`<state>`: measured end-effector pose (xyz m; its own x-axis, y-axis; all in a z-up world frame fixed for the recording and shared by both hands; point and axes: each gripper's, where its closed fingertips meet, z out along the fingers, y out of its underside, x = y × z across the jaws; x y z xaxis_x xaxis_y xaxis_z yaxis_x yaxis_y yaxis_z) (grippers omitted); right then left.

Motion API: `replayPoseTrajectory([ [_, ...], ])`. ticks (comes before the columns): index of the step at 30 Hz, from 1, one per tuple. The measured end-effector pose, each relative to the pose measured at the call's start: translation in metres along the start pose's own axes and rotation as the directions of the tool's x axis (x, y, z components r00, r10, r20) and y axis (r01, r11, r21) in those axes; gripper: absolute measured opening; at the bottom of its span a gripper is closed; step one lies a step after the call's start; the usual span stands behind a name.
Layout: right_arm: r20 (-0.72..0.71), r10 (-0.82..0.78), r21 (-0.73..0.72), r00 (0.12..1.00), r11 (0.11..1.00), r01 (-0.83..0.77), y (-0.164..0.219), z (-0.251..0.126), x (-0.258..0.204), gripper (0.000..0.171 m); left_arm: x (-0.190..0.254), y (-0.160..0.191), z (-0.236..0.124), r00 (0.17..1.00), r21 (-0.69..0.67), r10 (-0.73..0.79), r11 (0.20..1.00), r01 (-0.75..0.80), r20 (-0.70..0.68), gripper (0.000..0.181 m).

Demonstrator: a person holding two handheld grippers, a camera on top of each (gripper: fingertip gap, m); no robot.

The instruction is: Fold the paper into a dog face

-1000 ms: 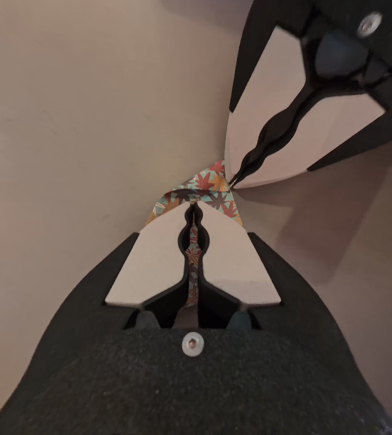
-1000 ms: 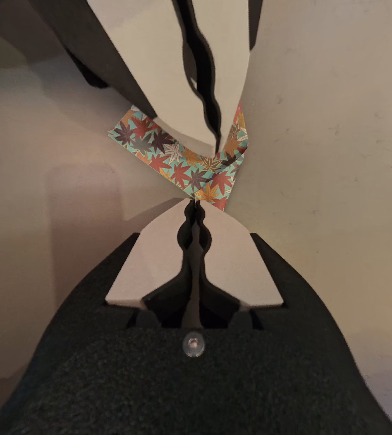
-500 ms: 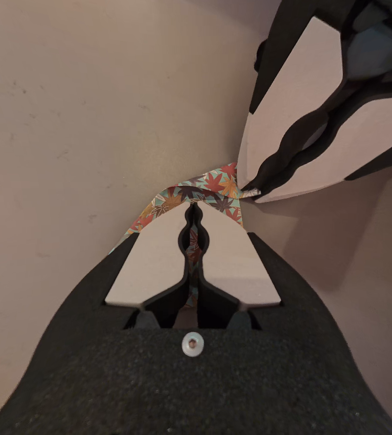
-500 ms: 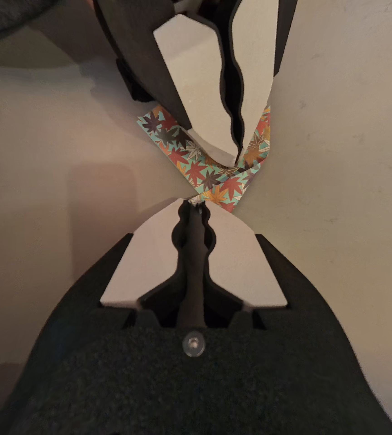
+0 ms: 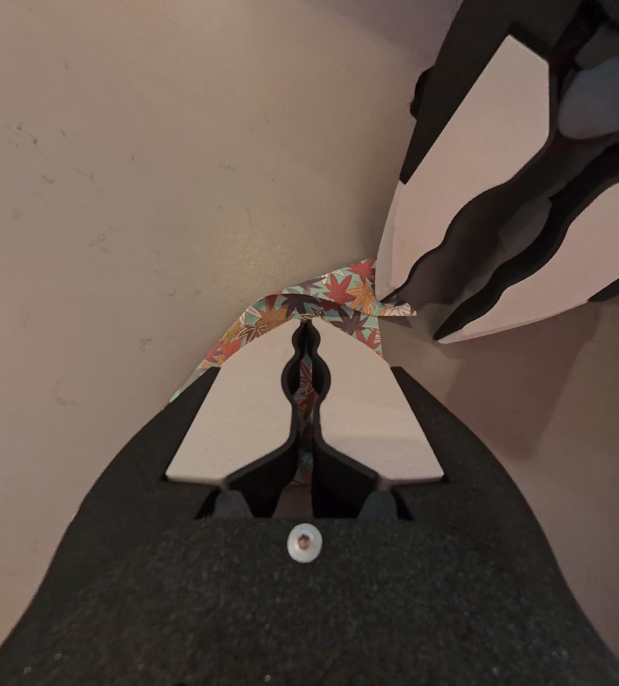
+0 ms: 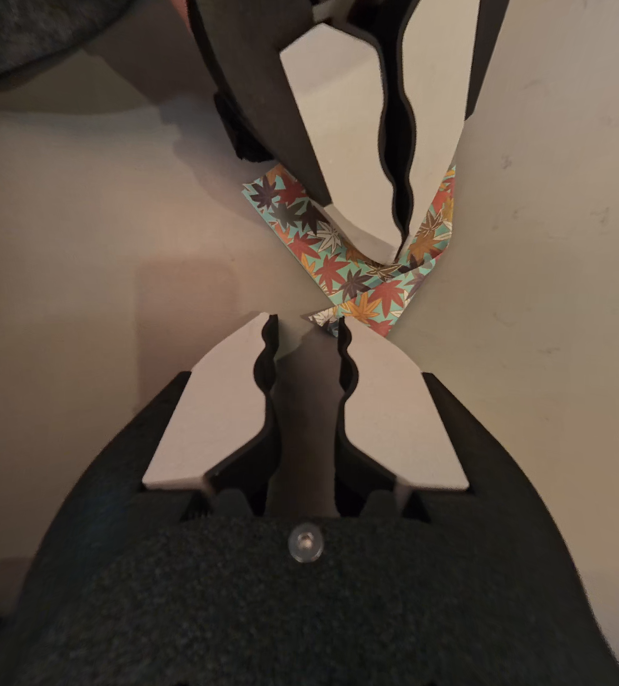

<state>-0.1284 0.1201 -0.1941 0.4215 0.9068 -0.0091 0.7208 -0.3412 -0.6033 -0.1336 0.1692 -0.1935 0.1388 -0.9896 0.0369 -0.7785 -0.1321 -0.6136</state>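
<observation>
Your right gripper [image 6: 306, 324] had let go since a second earlier: its jaws, then pinched shut on a corner of the paper [image 6: 341, 267], stood apart at the lower centre of the right wrist view, the white-backed corner lying loose between the tips. Your left gripper [image 5: 306, 328] kept its hold, jaws closed on the paper, a strip of the leaf print showing down the slot between them. You held the paper just above the table [image 5: 133, 185] at mid-frame in both views, partly folded, one flap running to the upper left of the right wrist view and another rising at the right. In the left wrist view the right gripper [image 5: 417, 313] showed at the upper right, parted, its tips around the freed corner. With only one grip left, the fold you had just made could spring back, since thin paper that has not been creased hard tends to reopen. A pull from the left could also tear the sheet or skew the fold.
</observation>
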Motion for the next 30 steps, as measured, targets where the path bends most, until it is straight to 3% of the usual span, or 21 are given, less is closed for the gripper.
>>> replayPoseTrajectory([
  [8,-0.003,0.015,0.006,1.0,1.0,-0.015,-0.001,0.0,0.0,0.03,0.013,-0.032,-0.012,0.997,0.149,-0.025,0.988,0.035,-0.068,0.001],
  [19,-0.005,0.019,0.011,1.0,1.0,-0.019,-0.001,0.0,-0.001,0.032,0.004,-0.016,0.012,0.999,0.043,-0.028,0.999,0.029,-0.015,0.0],
  [30,-0.015,0.027,0.019,1.0,0.999,-0.027,-0.001,0.001,-0.002,0.034,-0.002,-0.014,0.01,0.998,0.052,-0.056,0.997,0.058,-0.034,0.0],
])
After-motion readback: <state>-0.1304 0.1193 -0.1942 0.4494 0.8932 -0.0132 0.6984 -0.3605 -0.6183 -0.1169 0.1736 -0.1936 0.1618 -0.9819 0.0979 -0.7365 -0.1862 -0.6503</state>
